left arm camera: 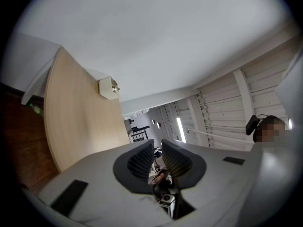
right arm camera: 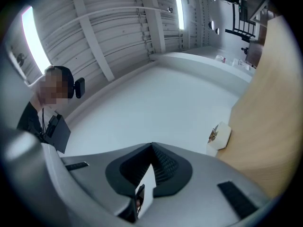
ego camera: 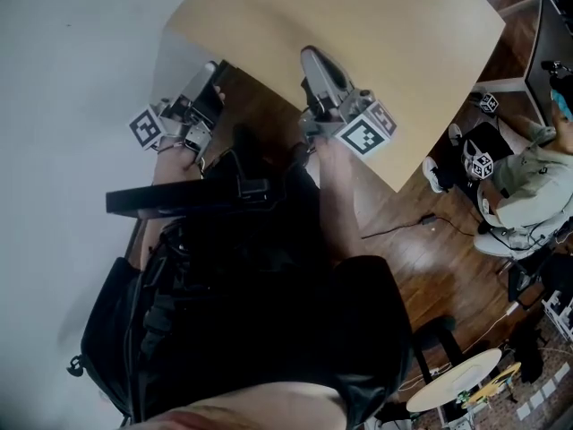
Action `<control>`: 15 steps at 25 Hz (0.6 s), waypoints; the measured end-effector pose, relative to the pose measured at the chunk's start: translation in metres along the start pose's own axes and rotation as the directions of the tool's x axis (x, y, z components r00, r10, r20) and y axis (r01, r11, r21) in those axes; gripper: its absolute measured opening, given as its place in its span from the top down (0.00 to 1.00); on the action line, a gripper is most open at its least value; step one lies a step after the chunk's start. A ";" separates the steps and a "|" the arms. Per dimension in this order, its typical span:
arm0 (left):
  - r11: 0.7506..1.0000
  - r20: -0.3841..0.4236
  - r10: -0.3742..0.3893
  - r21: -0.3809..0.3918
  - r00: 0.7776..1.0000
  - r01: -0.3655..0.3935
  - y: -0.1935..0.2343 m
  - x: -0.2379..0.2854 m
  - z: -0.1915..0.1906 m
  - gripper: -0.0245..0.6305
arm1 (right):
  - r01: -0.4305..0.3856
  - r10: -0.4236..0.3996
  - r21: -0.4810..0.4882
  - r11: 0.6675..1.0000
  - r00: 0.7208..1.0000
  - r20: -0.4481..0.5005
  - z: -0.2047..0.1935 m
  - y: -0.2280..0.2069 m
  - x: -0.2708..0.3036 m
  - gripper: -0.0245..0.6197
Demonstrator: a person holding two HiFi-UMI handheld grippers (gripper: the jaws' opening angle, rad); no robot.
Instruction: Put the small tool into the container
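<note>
A small white box (left arm camera: 109,88) with a bit of metal at its rim stands on the light wooden table (left arm camera: 75,122), far ahead of both grippers; the right gripper view shows the same box (right arm camera: 219,136). Whether the metal bit is the small tool I cannot tell. My left gripper (left arm camera: 157,142) has its jaws a narrow gap apart with nothing between them. The pads of my right gripper (right arm camera: 151,146) meet at the tips and hold nothing. From the head view, the left gripper (ego camera: 215,65) is at the table's near corner and the right gripper (ego camera: 313,54) is over its near edge.
The table (ego camera: 358,25) has a white wall to its left and dark wood floor (ego camera: 421,240) on its near side. A seated person (ego camera: 528,177) is at the right, beside cables and a round white table (ego camera: 457,379).
</note>
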State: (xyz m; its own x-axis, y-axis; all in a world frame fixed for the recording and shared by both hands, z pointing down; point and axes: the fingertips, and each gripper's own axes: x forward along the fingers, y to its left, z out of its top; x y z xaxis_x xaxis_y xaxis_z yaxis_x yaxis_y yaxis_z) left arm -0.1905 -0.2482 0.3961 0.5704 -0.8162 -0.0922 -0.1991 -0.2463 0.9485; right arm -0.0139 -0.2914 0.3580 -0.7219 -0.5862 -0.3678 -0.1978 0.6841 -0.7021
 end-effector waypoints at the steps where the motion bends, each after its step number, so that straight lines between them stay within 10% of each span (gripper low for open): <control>1: 1.000 0.003 0.000 0.001 1.000 0.000 0.000 -0.001 0.000 0.90 | -0.001 0.001 0.001 1.000 1.000 0.000 -0.001 0.000 -0.001 0.99; 15: 1.000 0.010 -0.012 -0.013 1.000 0.012 0.061 -0.026 0.002 0.90 | 0.025 -0.025 0.000 1.000 0.999 -0.023 -0.062 -0.032 -0.011 0.99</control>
State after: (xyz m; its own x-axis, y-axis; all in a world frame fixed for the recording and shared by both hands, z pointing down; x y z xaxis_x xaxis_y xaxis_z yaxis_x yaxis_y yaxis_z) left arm -0.2197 -0.2430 0.4557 0.5651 -0.8181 -0.1068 -0.1817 -0.2497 0.9511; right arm -0.0414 -0.2799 0.4223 -0.7320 -0.5927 -0.3362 -0.2154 0.6693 -0.7110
